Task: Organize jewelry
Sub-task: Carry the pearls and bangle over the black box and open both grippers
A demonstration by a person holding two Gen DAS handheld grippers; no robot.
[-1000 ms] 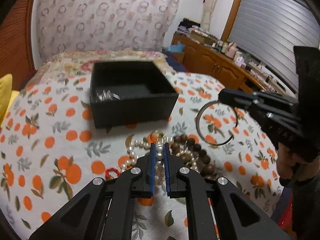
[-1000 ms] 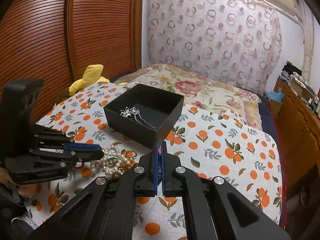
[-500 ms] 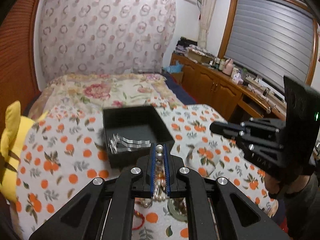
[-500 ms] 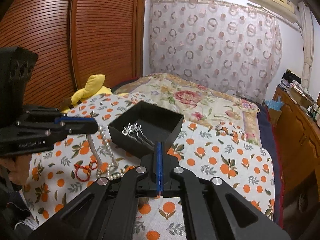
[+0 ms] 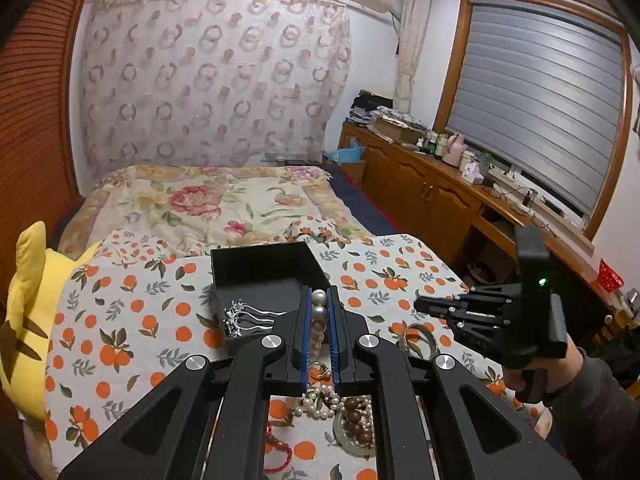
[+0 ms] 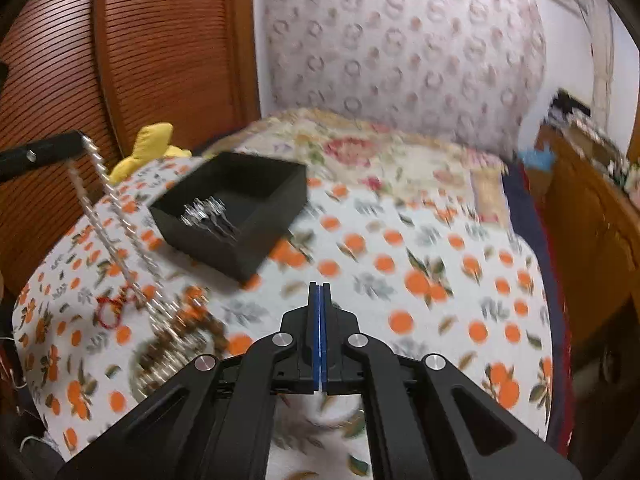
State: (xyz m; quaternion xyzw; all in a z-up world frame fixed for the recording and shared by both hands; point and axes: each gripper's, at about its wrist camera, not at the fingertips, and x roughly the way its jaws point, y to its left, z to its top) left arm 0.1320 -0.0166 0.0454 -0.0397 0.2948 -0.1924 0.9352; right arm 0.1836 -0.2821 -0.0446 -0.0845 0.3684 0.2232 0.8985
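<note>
One pearl necklace (image 5: 319, 312) is now pinched between the blue pads of the left claw (image 5: 319, 332) and lifted well up off the bed: a second ago that claw was down at the pile with the strand lying among the beads, and now two lines of pearls hang from it, the lower loop trailing into the heap of brown wooden beads (image 5: 359, 420) at 6 o'clock. From the right wrist view the strands (image 6: 116, 232) drop from the claw at 10 o'clock to the pile, left of the black box (image 6: 276, 216). That box, at 12 o'clock of the left claw, already holds a silver hair comb (image 5: 244, 316). The right claw (image 6: 319, 336) is pressed together on nothing and has drawn back toward 3 o'clock, its view blurred. Judging by this, the carry to the box is under way, with the tail not yet clear of the heap
</note>
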